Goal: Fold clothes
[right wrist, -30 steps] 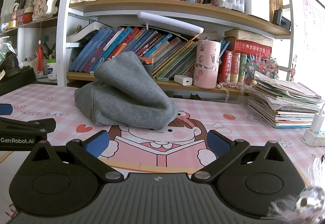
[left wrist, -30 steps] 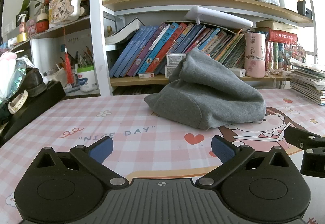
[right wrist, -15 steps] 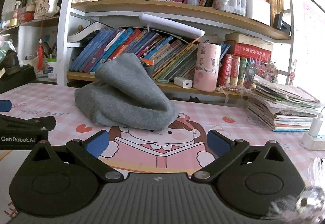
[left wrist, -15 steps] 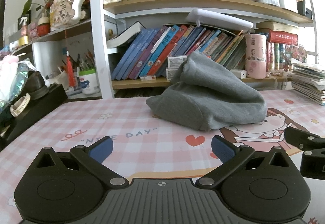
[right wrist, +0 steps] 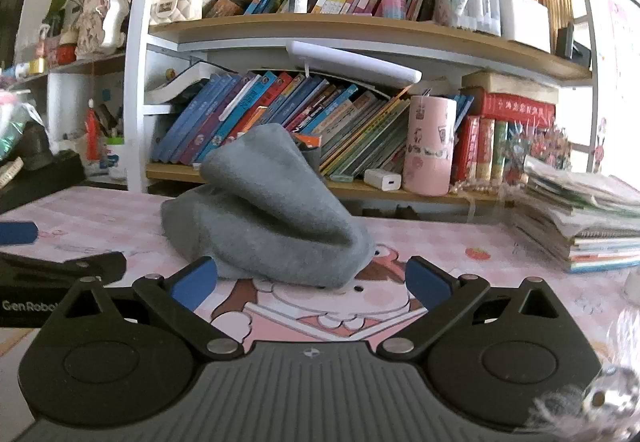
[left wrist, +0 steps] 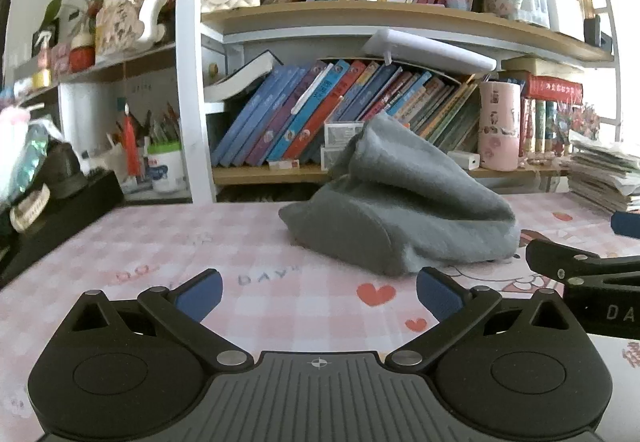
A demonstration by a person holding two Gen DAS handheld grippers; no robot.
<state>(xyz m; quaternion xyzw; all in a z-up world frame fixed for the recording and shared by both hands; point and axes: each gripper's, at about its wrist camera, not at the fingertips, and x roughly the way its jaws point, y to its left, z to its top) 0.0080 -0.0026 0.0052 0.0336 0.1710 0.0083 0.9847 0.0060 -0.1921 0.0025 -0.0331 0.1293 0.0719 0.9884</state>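
Now both tools hang low over the desk (left wrist: 132, 242), empty. The left gripper (left wrist: 319, 290) is spread wide, the right gripper (right wrist: 311, 279) likewise, presumably to take cloth. The garment (right wrist: 272, 217) sits heaped toward the desk's back edge, near the shelf (right wrist: 360, 187), bunched, not yet spread, so flattening likely comes first.

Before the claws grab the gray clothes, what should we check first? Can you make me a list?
1. Left claw open and empty: ok.
2. Right claw open and empty: ok.
3. Gray garment in front of both claws, nothing lying on it: ok.
4. Garment laid flat for folding: not ok, it sits in a bunched heap.
5. Pink mat near the heap free of other things: ok.
6. Where its edges or sleeves are: cannot tell.
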